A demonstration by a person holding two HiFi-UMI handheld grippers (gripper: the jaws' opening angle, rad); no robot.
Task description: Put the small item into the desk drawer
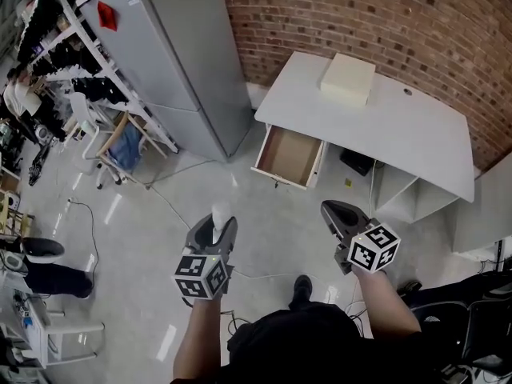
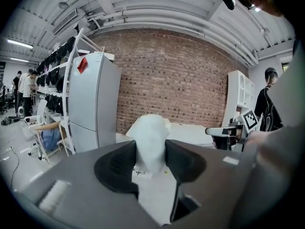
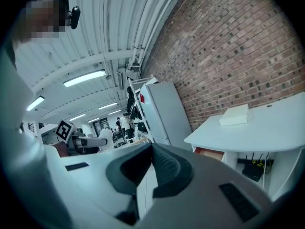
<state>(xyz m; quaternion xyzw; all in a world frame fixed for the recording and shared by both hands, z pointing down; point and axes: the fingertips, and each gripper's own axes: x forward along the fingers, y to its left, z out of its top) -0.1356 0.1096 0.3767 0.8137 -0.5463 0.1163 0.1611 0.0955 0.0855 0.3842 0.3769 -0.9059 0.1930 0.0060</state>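
Left tongs (image 1: pixel 216 229) pinch the small white item (image 1: pixel 221 211), well short of the open drawer (image 1: pixel 286 157); right tongs (image 1: pixel 336 214) are closed, empty. A loose pinch on the way over could drop it onto the floor (image 1: pixel 268 242).

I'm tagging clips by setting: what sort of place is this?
Probably a lab or workshop floor with office furniture: a bare brick wall, a white desk with an open drawer, and long storage racks beside a grey cabinet.

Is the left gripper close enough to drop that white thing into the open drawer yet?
Probably not yet. The left gripper, shut on the white item, is well short of the drawer; only open floor lies between, and the drawer stands open.
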